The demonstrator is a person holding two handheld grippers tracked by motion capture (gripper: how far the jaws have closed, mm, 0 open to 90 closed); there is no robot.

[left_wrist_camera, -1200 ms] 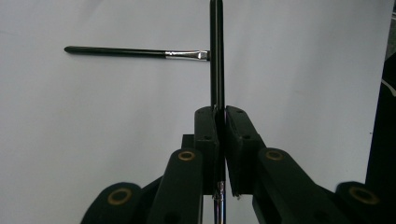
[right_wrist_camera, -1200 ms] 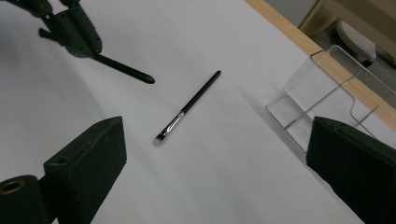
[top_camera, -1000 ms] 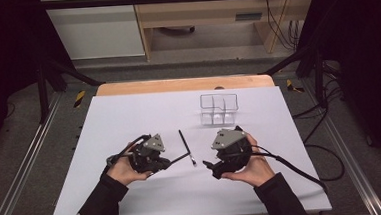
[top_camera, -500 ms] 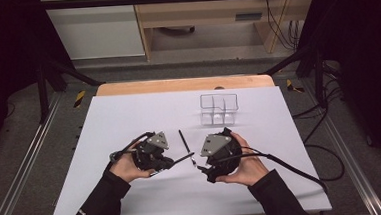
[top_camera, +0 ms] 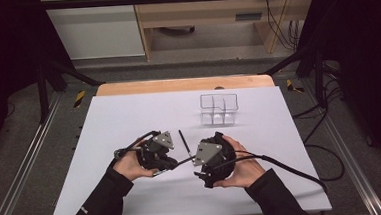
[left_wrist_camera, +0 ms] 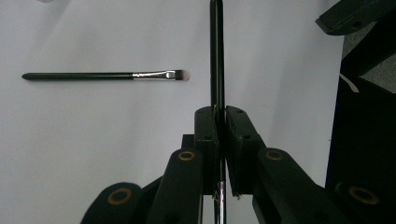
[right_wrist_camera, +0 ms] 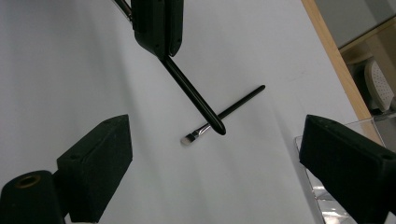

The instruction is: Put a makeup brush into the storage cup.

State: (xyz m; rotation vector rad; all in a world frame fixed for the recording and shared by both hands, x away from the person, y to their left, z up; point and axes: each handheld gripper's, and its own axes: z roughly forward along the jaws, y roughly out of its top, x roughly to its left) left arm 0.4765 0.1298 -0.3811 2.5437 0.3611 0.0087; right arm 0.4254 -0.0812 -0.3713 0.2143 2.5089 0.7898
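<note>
Right gripper (top_camera: 202, 174), jaws wide, now swung in beside left gripper (top_camera: 168, 165), clamped on a black brush handle (left_wrist_camera: 216, 56) (second brush (top_camera: 183, 139) lying between them on table (top_camera: 108, 192)), likely readying a handover.

Bright even overhead light on the white desk (top_camera: 129, 116), dark surroundings beyond its edges, soft faint shadows, high view slightly soft, near jaws blurred

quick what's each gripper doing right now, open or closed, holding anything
Left gripper: shut on a thin black brush handle.
Right gripper: open, holding nothing.
</note>
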